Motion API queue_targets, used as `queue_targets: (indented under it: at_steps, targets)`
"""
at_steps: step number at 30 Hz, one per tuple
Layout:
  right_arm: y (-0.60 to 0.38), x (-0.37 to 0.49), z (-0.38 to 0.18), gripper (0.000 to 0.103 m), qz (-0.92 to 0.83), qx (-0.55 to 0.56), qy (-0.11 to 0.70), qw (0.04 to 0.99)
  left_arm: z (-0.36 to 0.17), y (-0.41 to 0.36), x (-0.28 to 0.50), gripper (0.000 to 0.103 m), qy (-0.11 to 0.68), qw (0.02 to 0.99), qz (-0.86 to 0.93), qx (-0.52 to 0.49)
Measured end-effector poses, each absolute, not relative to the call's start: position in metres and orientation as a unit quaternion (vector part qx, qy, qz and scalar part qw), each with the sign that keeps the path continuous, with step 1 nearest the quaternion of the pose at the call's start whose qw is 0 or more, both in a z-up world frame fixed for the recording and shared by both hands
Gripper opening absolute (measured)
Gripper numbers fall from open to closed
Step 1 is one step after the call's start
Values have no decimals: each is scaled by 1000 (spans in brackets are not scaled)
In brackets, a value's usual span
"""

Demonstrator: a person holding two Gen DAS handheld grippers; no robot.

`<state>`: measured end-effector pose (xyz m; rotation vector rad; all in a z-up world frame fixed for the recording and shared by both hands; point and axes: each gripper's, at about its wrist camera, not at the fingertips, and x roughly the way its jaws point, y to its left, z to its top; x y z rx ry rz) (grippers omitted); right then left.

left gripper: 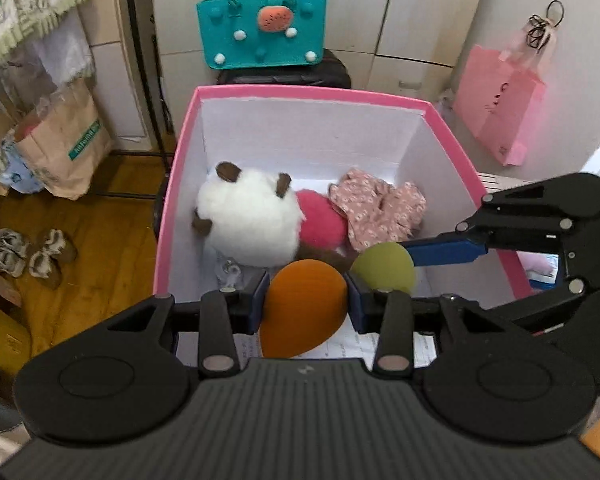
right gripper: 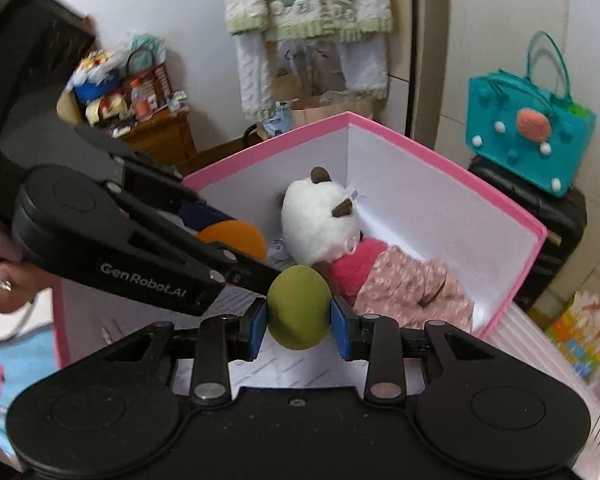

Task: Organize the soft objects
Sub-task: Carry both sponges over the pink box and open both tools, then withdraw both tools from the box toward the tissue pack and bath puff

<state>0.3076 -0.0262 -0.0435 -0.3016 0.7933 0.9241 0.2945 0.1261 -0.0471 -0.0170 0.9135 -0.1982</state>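
Note:
A pink box (left gripper: 308, 92) with white inner walls stands open. Inside lie a white plush animal (left gripper: 248, 216) with brown ears, a pink furry piece (left gripper: 324, 220) and a floral pink cloth (left gripper: 380, 208). My left gripper (left gripper: 306, 300) is shut on an orange soft egg-shaped sponge (left gripper: 304, 308) over the box's near edge. My right gripper (right gripper: 298, 320) is shut on an olive-green soft sponge (right gripper: 298, 308) just beside it, also over the box (right gripper: 440, 156). The right gripper also shows in the left wrist view (left gripper: 384, 266), and the orange sponge in the right wrist view (right gripper: 236, 236).
A teal felt bag (left gripper: 264, 24) sits on a black suitcase (left gripper: 284, 76) behind the box. A pink paper bag (left gripper: 500, 108) hangs at the right. A brown paper bag (left gripper: 64, 144) and small shoes (left gripper: 28, 252) are on the wooden floor at left. Printed paper (right gripper: 276, 368) lies on the box floor.

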Motion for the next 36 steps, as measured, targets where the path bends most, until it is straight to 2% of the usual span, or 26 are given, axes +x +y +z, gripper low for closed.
queue_targets:
  at_steps: [5, 8, 10, 11, 13, 19, 24, 27, 30, 36]
  targets:
    - [-22, 319, -49, 44, 436, -152, 373, 805, -50, 121, 303, 43, 438, 896, -79, 1]
    - [-29, 320, -50, 46, 438, -136, 367, 809, -48, 118, 299, 51, 418, 905, -77, 1]
    - [-35, 317, -46, 47, 443, -125, 363, 810, -43, 117, 294, 68, 402, 913, -67, 7]
    - [-37, 315, -44, 48, 443, -119, 361, 812, -40, 117, 290, 70, 393, 917, -62, 11]
    - [-44, 308, -36, 52, 444, -106, 353, 817, -32, 117, 281, 70, 379, 923, -63, 16]
    - [-77, 284, -10, 52, 429, -71, 337, 835, -10, 120, 250, 70, 356, 931, -81, 13]
    - [-110, 266, 6, 53, 414, -43, 346, 841, 6, 121, 226, 71, 367, 923, -116, -8]
    - [-130, 252, 16, 53, 404, -35, 349, 845, 17, 116, 210, 76, 371, 917, -146, -15]
    - [-147, 237, 27, 59, 396, -33, 343, 851, 26, 107, 193, 82, 369, 915, -163, -11]
    - [-175, 208, 42, 62, 384, -33, 343, 857, 39, 85, 162, 86, 367, 911, -186, 15]
